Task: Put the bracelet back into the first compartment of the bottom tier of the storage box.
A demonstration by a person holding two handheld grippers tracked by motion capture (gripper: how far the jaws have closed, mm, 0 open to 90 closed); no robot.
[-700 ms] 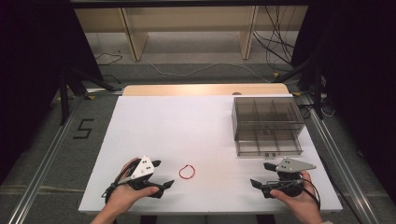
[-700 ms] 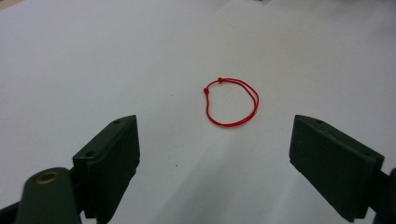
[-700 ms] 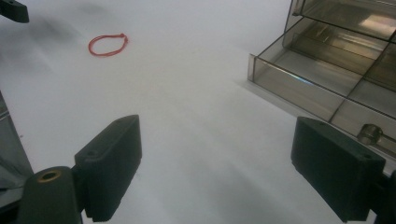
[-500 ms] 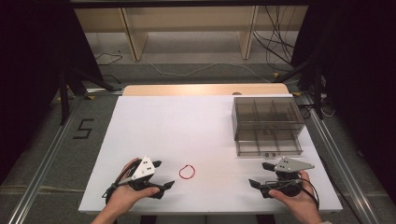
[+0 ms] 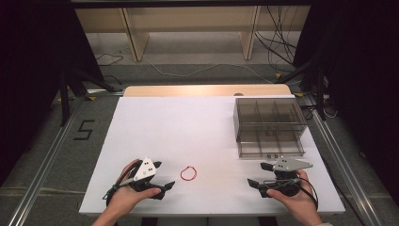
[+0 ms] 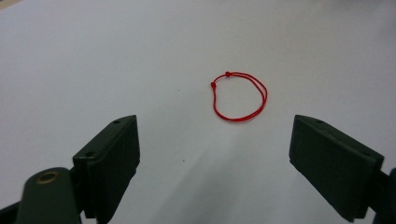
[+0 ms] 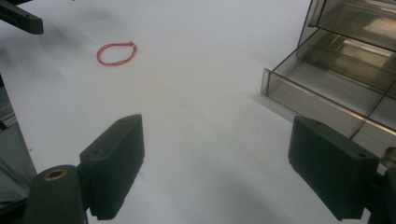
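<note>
White table (image 5: 197,122) sits in dark room, shelf behind. Red string loop (image 5: 188,173) lies flat on table, near front edge, between both hands, closer to left one. Left gripper (image 5: 162,181) near loop, jaws wide apart, nothing between them (loop just ahead in left gripper view (image 6: 239,96)). Right gripper (image 5: 259,182) well apart from loop, jaws spread too, nothing held. Clear box with little rooms (image 5: 269,126) waits at right, looks empty. Nothing picked up yet. My guess: grab loop, carry to box, all still to do.
</note>
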